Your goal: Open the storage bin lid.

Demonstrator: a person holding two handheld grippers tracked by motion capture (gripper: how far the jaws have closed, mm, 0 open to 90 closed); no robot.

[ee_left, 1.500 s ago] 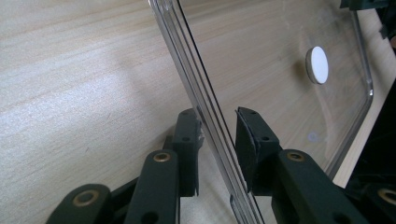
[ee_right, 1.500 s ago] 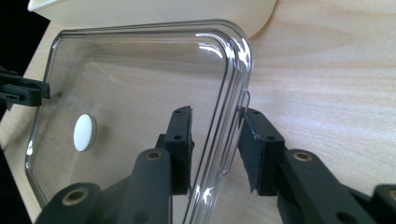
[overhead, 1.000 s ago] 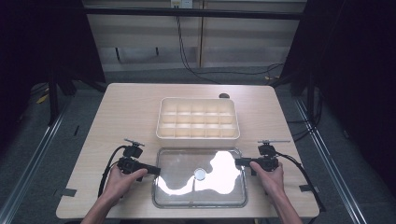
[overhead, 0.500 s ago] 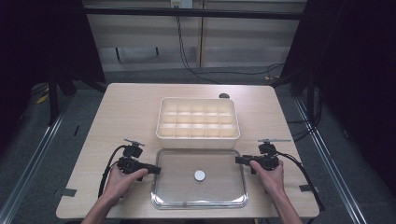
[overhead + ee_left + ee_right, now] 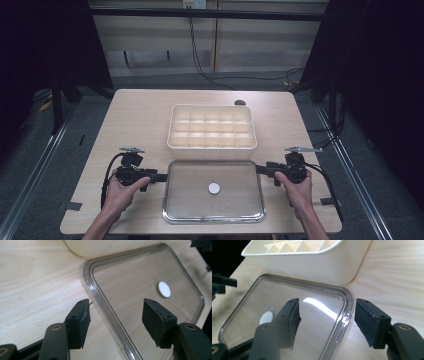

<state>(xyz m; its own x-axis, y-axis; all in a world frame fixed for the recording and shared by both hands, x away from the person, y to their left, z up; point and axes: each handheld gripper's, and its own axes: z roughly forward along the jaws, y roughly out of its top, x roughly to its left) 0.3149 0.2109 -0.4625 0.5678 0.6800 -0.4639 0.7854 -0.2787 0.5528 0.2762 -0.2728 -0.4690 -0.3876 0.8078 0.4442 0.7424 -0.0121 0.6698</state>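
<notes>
A clear rectangular plastic lid (image 5: 214, 191) lies flat on the wooden table (image 5: 140, 115), just near of the cream compartment box (image 5: 211, 127), which is uncovered. The left gripper (image 5: 161, 177) and right gripper (image 5: 260, 169) straddle its left and right edges, jaws spread. Lifting it onto the box looks still undone.

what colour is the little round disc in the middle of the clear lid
White. The disc shows best in the left gripper view, on the clear lid.

Clear lid (image 5: 214, 190) flat beside compartment box (image 5: 211, 127)
</notes>
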